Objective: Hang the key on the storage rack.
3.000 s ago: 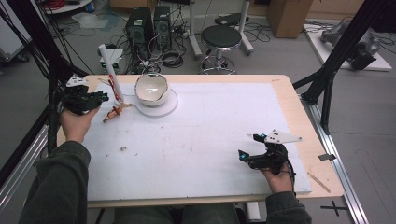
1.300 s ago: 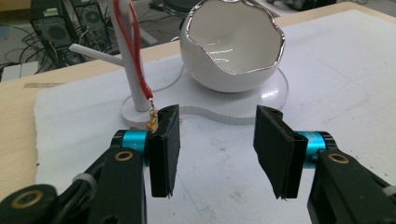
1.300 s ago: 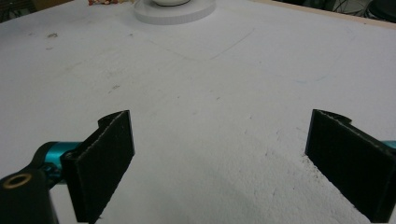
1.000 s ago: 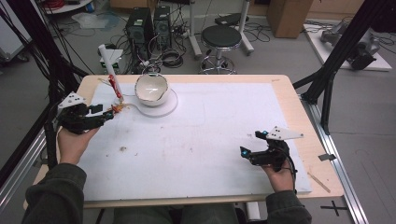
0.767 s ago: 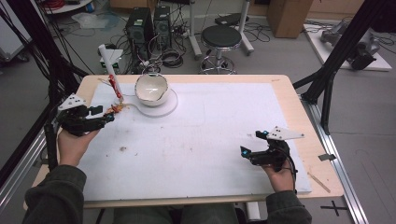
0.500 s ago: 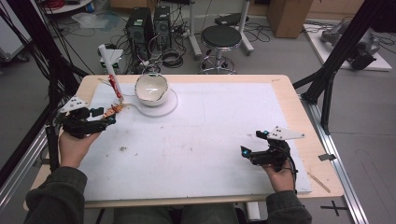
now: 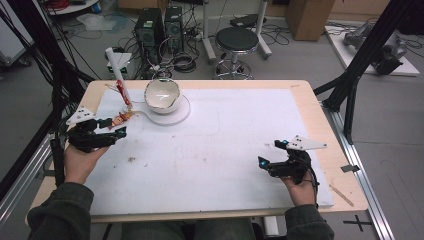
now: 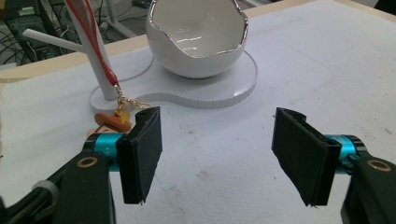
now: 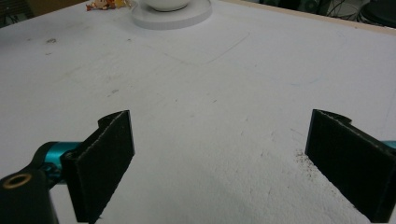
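Observation:
A white egg-shaped bowl with a silvery rim sits on a flat white base at the far left of the white mat. Beside it rises a white branched post with a red ribbon hanging from it. The ribbon ends in a gold chain and an orange charm that lies on the mat. My left gripper is open, just short of the charm, with nothing between its jaws. In the left gripper view the charm shows behind the left jaw and the bowl ahead. My right gripper rests open and empty at the near right.
The white mat covers most of the wooden table. A small dark speck lies on the mat near my left hand. A thin wooden stick lies at the table's near right corner. Black frame posts stand at both sides.
My left gripper has drawn back from the post and charm toward the near edge, staying open. The right gripper has hardly moved.

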